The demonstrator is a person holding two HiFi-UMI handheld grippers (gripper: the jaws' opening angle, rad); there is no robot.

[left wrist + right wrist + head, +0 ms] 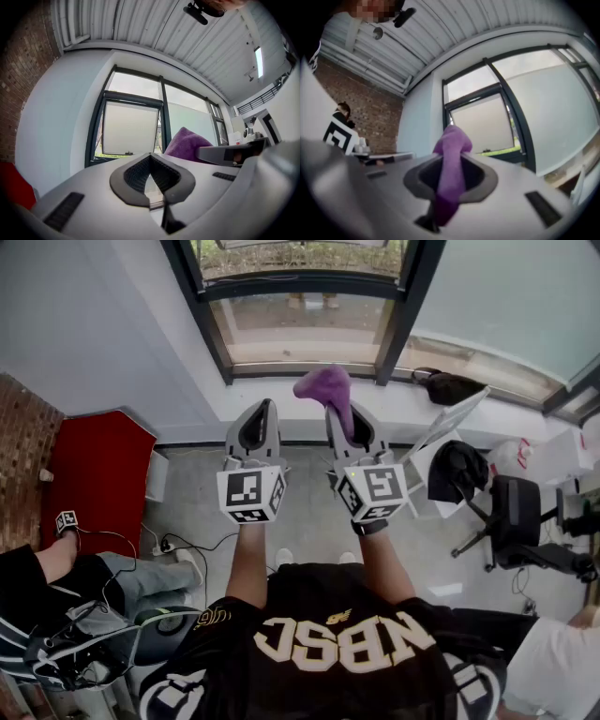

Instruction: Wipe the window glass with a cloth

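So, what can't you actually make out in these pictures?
- Purple cloth: in the right gripper view its lower end vanishes between the right gripper's shut jaws, so its full length is hidden.
- Same cloth, left gripper view: only its top shows above the left gripper.
- Window glass: any dirt or smears are too faint to see in any view.

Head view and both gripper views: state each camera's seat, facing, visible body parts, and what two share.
Head view: on the person's head, looking steeply down at both forearms, left gripper, right gripper, cloth, window.
Left gripper view: rides the left gripper, faces the window; its empty shut jaws show.
Right gripper view: rides the right gripper, faces the window; jaws shut on the cloth.
All three share window and cloth.
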